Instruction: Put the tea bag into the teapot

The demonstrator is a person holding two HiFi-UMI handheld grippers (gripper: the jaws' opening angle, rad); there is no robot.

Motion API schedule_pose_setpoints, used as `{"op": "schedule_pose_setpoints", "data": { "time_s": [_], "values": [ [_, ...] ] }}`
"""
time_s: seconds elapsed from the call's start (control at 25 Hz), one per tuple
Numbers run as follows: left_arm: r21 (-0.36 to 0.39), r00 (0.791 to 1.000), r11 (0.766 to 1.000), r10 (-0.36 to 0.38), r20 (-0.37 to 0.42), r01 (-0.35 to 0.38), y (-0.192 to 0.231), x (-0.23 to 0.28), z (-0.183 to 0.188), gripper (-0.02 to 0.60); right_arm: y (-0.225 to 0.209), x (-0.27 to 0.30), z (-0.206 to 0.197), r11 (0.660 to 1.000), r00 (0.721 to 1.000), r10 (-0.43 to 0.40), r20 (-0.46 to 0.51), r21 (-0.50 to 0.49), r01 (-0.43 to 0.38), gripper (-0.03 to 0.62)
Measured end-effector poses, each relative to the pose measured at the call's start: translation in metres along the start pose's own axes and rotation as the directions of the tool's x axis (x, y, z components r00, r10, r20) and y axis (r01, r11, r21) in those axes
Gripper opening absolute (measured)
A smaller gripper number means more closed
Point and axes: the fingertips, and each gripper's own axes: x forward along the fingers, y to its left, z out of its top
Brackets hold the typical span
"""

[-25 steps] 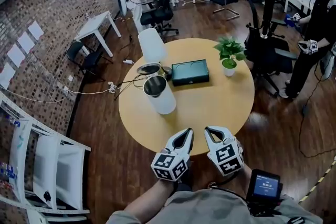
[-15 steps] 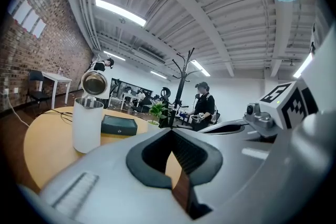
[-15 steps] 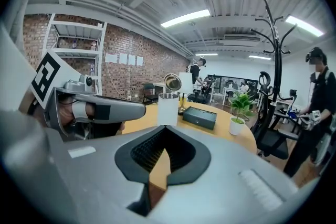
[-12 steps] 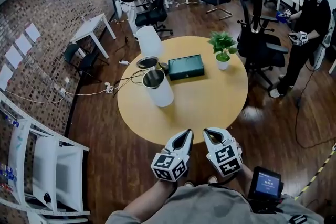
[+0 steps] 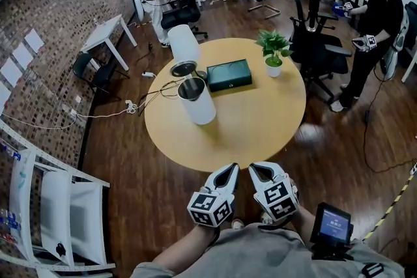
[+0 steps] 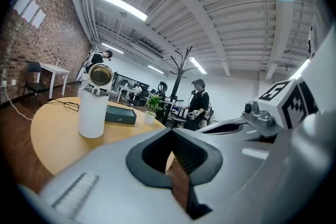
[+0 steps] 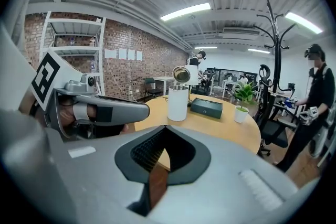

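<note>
Left tongs [image 5: 230,169] clenched on nothing at the person's waist. The round tabletop [image 5: 260,127], whose near edge they overlapped a second ago, now lies clear ahead, so the reach looks unstarted. Well ahead of the left tongs stands the white teapot [image 5: 196,101], with a green box [image 5: 229,74] beyond it. Right tongs [image 5: 256,169] likewise clenched, empty. The tongs' cameras show the lid [image 6: 100,74] tipped up; only the head view looks into the open mouth. No tea bag shows anywhere.

Head view: high above, steeply down, round table [image 5: 260,133] ahead. Left, right gripper views: low, before near table edge, facing across tabletop. Shared: teapot [image 5: 197,104], green box [image 5: 229,75].
</note>
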Motion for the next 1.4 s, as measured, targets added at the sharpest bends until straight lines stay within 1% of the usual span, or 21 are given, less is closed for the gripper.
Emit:
{"op": "schedule_pose_setpoints", "data": {
  "time_s": [0.2,0.64,1.4],
  "values": [
    [-0.001,1.000,1.000,-0.008,0.001,0.008,0.005,-0.010,0.000,-0.003,0.013,0.003,0.000,1.000,1.000,-0.005,-0.002,0.000,0.005,0.006],
    [-0.006,1.000,1.000,-0.029,-0.004,0.029,0.007,-0.015,-0.003,-0.003,0.018,0.004,0.003,0.999,0.999,-0.035,-0.001,-0.012,0.035,0.006],
    [0.000,0.999,0.999,-0.043,-0.007,0.043,0.008,-0.005,0.001,-0.003,0.007,0.006,0.004,0.999,0.999,-0.051,0.004,-0.014,0.051,0.006]
  ]
}}
